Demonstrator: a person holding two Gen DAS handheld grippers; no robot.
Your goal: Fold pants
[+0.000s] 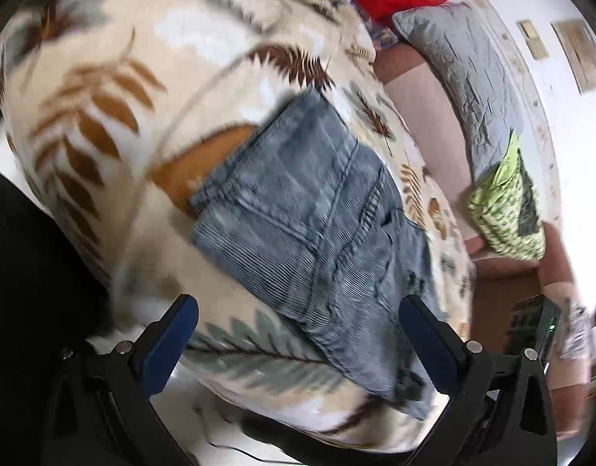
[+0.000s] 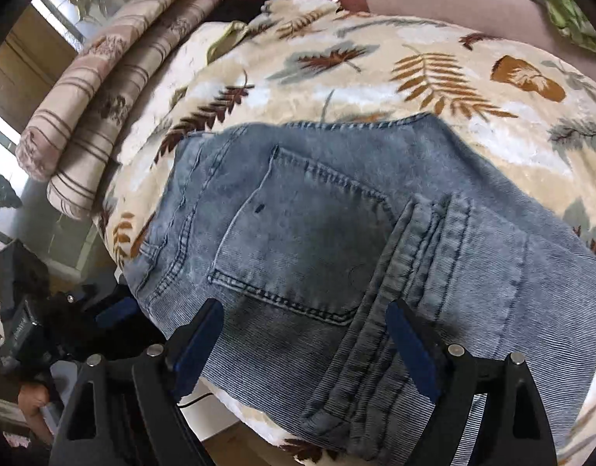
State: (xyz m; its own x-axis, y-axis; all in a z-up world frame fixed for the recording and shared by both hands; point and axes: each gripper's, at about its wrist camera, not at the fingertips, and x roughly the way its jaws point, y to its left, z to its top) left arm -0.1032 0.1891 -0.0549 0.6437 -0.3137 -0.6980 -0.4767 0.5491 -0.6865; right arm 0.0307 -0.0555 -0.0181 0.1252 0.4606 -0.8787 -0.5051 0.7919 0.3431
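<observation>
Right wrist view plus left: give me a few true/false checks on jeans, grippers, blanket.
1. The jeans lie on a leaf-print blanket. True.
2. The right gripper is shut on the jeans. False: it is open, holding nothing.
3. A back pocket faces up. True.
4. The left gripper is shut. False: it is open.
5. The jeans are black. False: faded blue.

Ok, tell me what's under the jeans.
The jeans lie folded on a cream leaf-print blanket, which shows all around them. The blanket beneath the denim is covered, so nothing else under there can be made out.
</observation>
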